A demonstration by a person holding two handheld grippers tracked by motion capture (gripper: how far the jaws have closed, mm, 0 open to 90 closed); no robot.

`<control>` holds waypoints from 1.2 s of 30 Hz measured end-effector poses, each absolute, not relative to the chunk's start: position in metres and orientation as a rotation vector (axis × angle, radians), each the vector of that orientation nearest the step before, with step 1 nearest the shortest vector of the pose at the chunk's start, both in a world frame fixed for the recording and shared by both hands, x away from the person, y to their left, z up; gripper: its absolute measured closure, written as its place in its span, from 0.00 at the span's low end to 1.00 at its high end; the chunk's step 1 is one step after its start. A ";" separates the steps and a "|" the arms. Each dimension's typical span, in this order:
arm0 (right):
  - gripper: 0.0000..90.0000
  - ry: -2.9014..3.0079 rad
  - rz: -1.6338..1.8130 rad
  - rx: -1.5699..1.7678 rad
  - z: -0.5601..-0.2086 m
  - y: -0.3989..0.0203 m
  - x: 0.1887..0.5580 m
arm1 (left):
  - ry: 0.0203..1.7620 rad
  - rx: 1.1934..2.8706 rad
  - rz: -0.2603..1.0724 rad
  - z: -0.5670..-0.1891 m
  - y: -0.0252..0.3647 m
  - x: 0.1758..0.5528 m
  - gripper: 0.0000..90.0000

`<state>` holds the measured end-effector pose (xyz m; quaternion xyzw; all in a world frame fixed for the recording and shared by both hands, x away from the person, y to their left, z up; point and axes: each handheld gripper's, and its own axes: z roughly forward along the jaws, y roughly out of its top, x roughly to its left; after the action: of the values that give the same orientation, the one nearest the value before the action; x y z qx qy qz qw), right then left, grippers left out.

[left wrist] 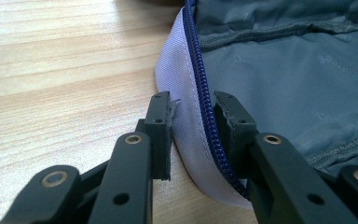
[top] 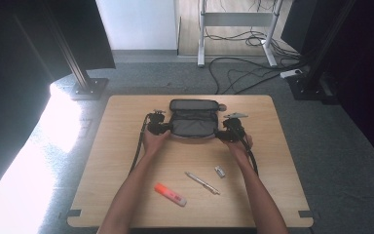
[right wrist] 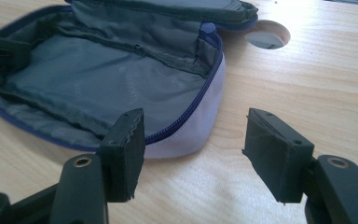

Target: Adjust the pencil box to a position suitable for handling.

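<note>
Left gripper view: left claw (left wrist: pixel 193 109) astride pouch (left wrist: pixel 279 70) rim.

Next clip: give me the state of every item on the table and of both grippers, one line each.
pencil case: unzipped, lying open flat, inside empty as far as visible.
left gripper: jaws astride the case's zipper edge; whether they pinch it is unclear.
right gripper: open, holding nothing, beside the case's corner.
orange highlighter: lying loose, capped.
pen: lying loose.
small white item: lying loose, too small to identify.
</note>
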<state>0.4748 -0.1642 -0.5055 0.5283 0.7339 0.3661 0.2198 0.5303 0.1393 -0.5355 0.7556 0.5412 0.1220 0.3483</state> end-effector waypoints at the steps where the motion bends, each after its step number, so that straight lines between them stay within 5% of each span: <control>1: 0.42 2.024 1.018 1.469 -0.506 -0.164 0.476 | 1.401 1.962 0.319 -0.536 0.139 0.530 0.77; 27: 0.48 2.006 0.974 1.486 -0.517 -0.149 0.502 | 1.410 1.957 0.305 -0.536 0.140 0.530 0.77; 36: 0.58 2.037 0.952 1.539 -0.530 -0.151 0.507 | 1.409 1.962 0.308 -0.536 0.139 0.530 0.77</control>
<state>0.5071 -0.1508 -0.5302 0.5527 0.7313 0.3418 0.2070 0.5300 0.1393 -0.5357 0.7560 0.5429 0.1187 0.3458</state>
